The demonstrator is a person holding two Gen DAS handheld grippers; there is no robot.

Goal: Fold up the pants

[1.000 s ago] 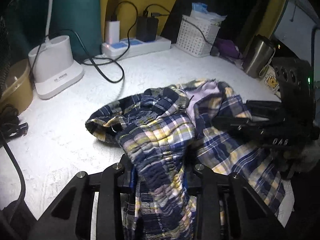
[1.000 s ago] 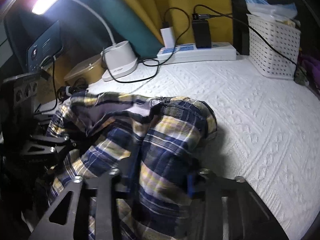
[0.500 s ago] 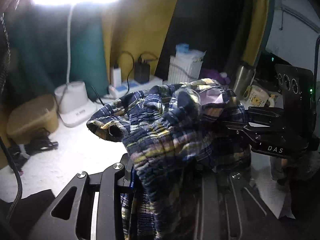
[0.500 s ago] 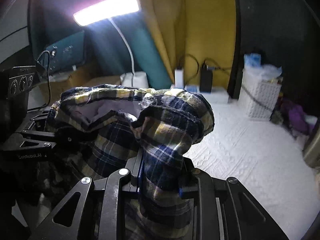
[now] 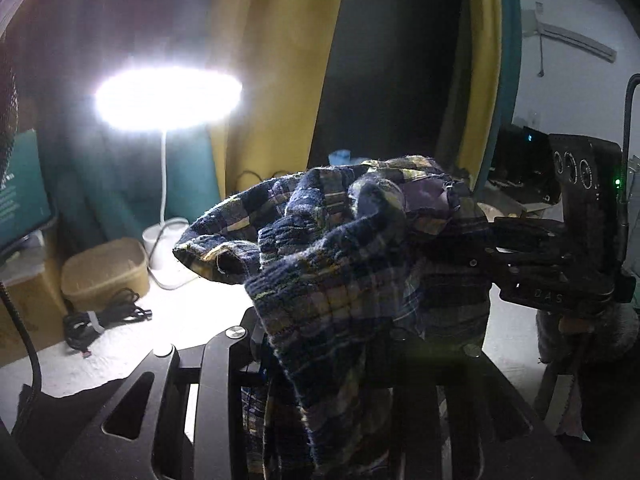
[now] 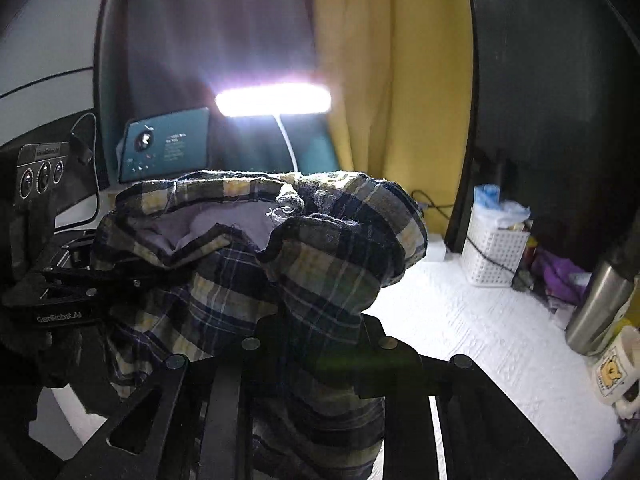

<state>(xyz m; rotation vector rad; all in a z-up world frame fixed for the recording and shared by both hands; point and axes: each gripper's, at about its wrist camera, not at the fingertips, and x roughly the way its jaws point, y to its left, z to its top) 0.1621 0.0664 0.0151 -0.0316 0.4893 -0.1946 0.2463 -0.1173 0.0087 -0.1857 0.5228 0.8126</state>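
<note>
1. You had the plaid pants (image 5: pixel 344 256) clear of the white worktop (image 6: pixel 480 320), bunched at the waistband and hanging between your two tools.
2. Left tool (image 5: pixel 320 344): pinched on a thick wad of waistband, cloth spilling over both fingers.
3. Right tool (image 6: pixel 316 336): jaws had just been closing, with plaid cloth between them; it was pinched on that fold.
4. Both grips sat close together near the top edge. Judgement: the legs hung crumpled below, out of sight, so they could land twisted rather than flat.
5. Risk: a wad this thick could creep out of the left tool if you shook the cloth open.
6. Risk: the desk lamp (image 6: pixel 274 98) stood just behind the raised cloth; a wide swing might catch its thin neck.
7. Risk: the steel tumbler (image 6: pixel 596 312) and mug (image 6: pixel 612 368) stood at the worktop's right edge, where a trailing leg might sweep them.
</note>
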